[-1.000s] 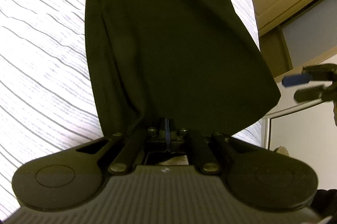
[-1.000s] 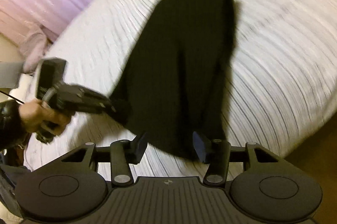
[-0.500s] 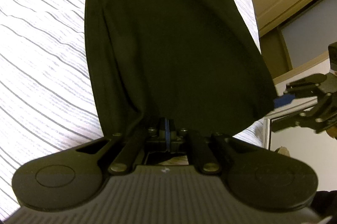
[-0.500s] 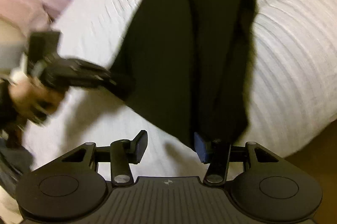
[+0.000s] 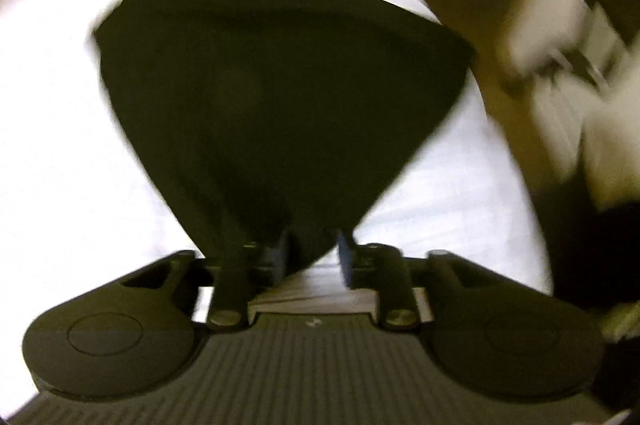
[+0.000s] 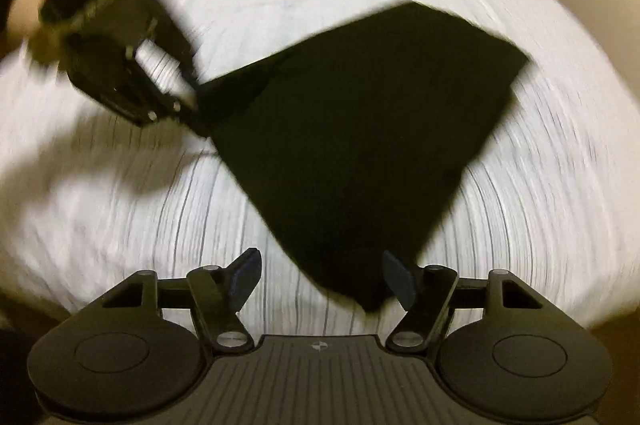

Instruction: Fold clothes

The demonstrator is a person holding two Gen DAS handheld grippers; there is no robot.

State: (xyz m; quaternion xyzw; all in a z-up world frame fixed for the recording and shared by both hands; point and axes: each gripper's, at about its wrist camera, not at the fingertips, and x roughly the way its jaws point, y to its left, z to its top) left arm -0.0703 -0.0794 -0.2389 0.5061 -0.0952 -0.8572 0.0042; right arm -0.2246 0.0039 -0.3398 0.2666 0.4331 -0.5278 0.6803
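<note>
Both my grippers stand released: left gripper (image 5: 310, 257) parted around the black garment's (image 6: 360, 129) corner, right gripper (image 6: 320, 279) parted near the striped bed's (image 6: 560, 185) front edge.

Black fabric garment (image 6: 360, 129): spread on the white striped bed sheet (image 6: 540, 205).
Left gripper (image 6: 188, 101): at the garment's left corner, in the right wrist view.
Right gripper (image 6: 320, 279): before the garment's near corner, which lies between its parted fingers.
</note>
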